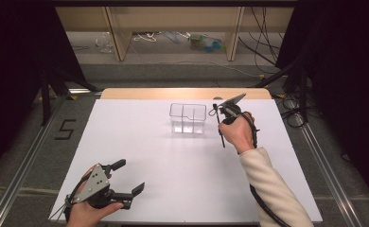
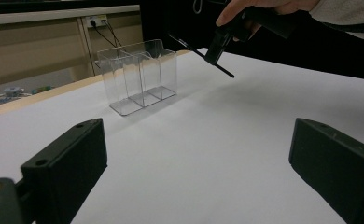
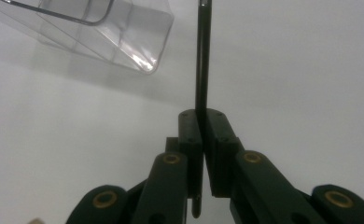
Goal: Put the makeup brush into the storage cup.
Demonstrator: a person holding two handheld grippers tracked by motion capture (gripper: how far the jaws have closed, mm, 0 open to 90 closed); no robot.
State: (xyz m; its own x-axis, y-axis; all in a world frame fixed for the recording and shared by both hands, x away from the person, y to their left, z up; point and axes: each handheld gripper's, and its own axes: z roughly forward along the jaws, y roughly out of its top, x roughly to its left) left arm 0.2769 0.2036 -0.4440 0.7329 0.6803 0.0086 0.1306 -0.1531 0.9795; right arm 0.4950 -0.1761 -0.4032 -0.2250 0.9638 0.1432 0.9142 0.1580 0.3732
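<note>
- The right hand-held gripper (image 1: 219, 115) is hanging above the white surface (image 1: 173, 161), just to the right of a clear plastic holder (image 1: 188, 118), with the person's right hand (image 1: 239, 130) wrapped around its body.
- Its jaws are clamping together on a thin black stick (image 1: 221, 135); in the right gripper view the stick (image 3: 202, 60) is running straight out from between the closed jaws, and a short end is poking out behind them.
- From above, the stick is slanting down toward the person, and its lower end is lying close over the surface; whether it is touching I cannot tell.
- In the left gripper view the stick (image 2: 203, 57) is sitting tilted in the air, to the right of the holder (image 2: 140, 77) and apart from it.
- The holder is standing upright near the far middle of the surface, and thin walls are dividing it into compartments.
- In the right gripper view the holder (image 3: 124, 37) is showing at the upper left, beside the stick and not touching it.
- The left hand-held gripper (image 1: 128, 177) is resting low at the near left corner of the surface, well apart from the holder.
- Its jaws are standing wide apart with nothing between them; the left gripper view is showing bare surface in the gap.
- The person's left hand (image 1: 85, 210) is holding that gripper from below.
</note>
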